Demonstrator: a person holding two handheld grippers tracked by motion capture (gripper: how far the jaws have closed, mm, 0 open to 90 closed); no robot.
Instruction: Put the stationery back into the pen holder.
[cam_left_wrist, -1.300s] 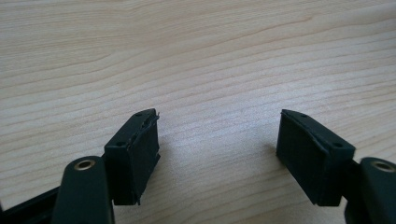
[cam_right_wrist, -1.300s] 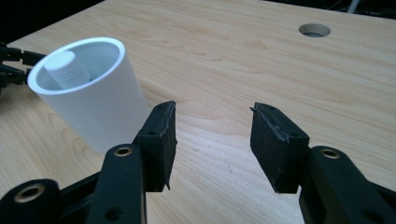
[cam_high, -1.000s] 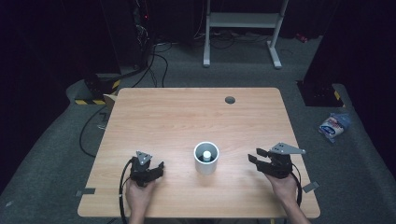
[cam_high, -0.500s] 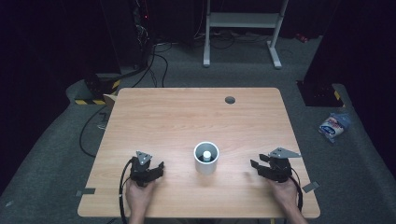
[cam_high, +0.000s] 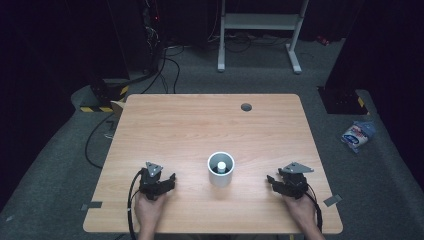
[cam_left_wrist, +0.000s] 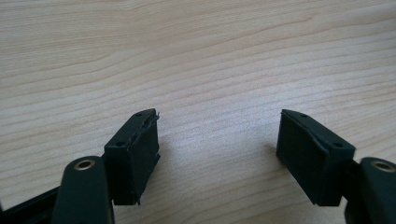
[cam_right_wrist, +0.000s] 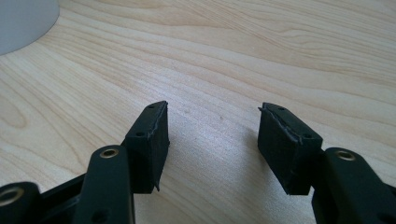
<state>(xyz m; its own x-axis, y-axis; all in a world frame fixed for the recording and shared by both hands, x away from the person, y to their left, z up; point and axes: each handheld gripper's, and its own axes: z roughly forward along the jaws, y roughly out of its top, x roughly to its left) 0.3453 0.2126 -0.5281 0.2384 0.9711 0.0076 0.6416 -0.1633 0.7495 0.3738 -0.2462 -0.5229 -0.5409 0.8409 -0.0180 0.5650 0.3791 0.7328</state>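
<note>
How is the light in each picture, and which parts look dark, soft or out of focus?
High view: the table is evenly lit, the floor around it very dark, the white cup throws a small shadow. Left gripper view: bright wood, soft shadows beside the black fingers. Right gripper view: the cup's wall at the top left corner is blurred, and the near fingers look a little soft.

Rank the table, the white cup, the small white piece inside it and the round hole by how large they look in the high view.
1. table
2. white cup
3. and 4. round hole and small white piece: close in apparent size, and the hole lies farther from the camera, so no firm ranking.
</note>
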